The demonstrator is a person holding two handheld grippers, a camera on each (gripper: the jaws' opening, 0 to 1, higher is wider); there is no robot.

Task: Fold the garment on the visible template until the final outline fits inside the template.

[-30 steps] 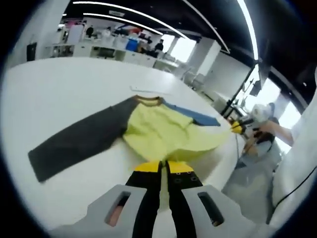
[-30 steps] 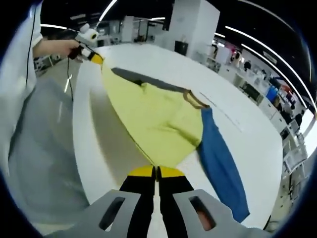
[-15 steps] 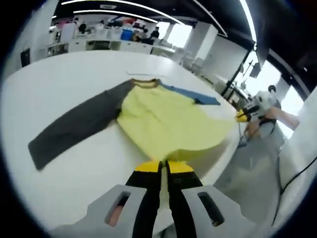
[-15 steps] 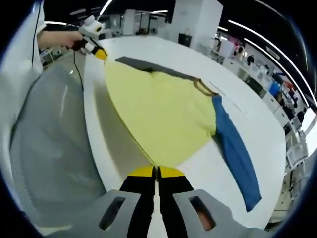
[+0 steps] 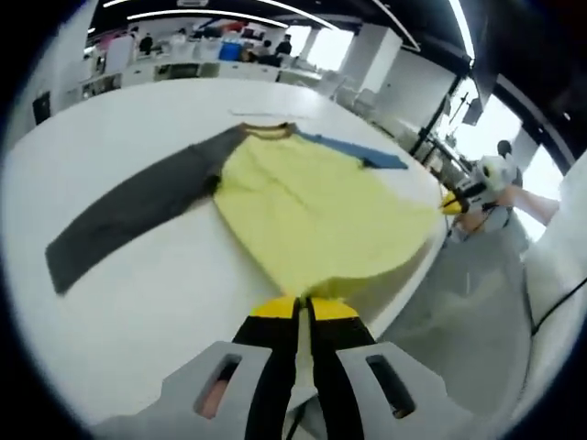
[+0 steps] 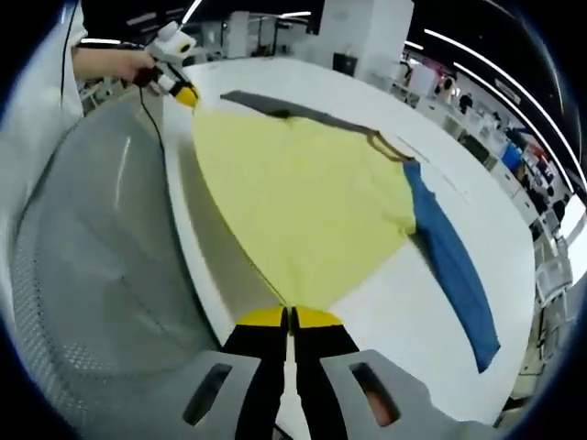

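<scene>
Starting on my left side, the left gripper [image 5: 304, 310] has its jaws closed tight on one bottom corner of the long-sleeved shirt [image 5: 312, 215], pinching the yellow hem right at the near edge of the white bench [image 5: 119, 302]. From that view the dark grey sleeve [image 5: 128, 215] runs out flat across the bench to the left, the collar [image 5: 271, 131] sits at the far end, and the blue sleeve [image 5: 353, 151] pokes out beyond the yellow body. Moving across to the right, my right gripper [image 6: 288, 317] is clamped shut on the other bottom corner, and from here the yellow body [image 6: 303, 202] is drawn flat and taut between the two grips, with the blue sleeve [image 6: 454, 266] lying straight along the bench on the right and a strip of the grey sleeve [image 6: 275, 107] showing past the far edge of the yellow. I can see my left gripper [image 6: 174, 78] up at the top left, holding its corner. As for progress: I'd say the shirt is spread and smoothed, but no fold is made yet, with both sleeves out at full length. I can't clearly make out a template outline on the bench, only a faint pale strip beyond the collar, so all the folding inward is ahead of me.
</scene>
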